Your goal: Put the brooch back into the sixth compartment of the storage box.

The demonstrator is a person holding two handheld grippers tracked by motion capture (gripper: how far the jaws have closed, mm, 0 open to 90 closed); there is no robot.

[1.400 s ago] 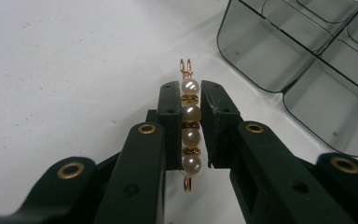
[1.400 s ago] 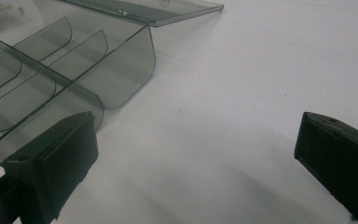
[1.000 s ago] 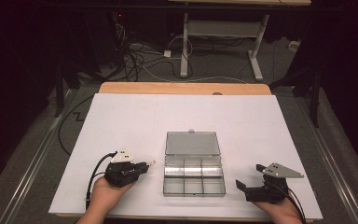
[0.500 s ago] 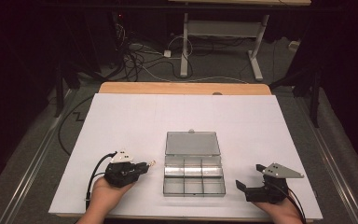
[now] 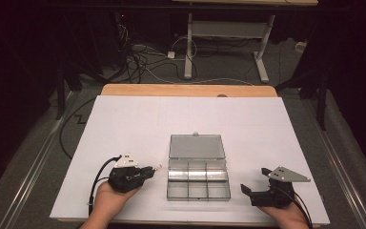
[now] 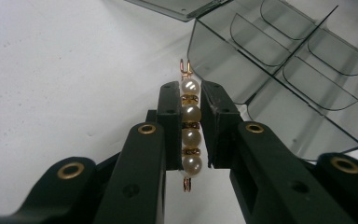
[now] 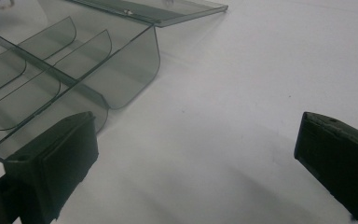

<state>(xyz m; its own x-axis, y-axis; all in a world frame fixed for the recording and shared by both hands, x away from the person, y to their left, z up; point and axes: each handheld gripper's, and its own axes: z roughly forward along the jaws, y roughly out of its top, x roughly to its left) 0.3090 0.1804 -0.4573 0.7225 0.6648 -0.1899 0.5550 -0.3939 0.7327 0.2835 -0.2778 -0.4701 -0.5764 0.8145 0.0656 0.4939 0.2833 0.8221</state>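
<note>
Pearl bar (image 6: 190, 126) sits pinched in the left gripper (image 6: 189, 122) beside the open compartment box (image 5: 198, 177); right gripper (image 5: 256, 189) waits spread. Next, I'd guess, carry it over a compartment and release.

White-covered table with one clear box

The table (image 5: 124, 119) has a white top, with a strip of bare wood along its far edge. A clear plastic compartment box (image 5: 198, 179) sits on it near the front, its lid lying open flat behind.
</note>
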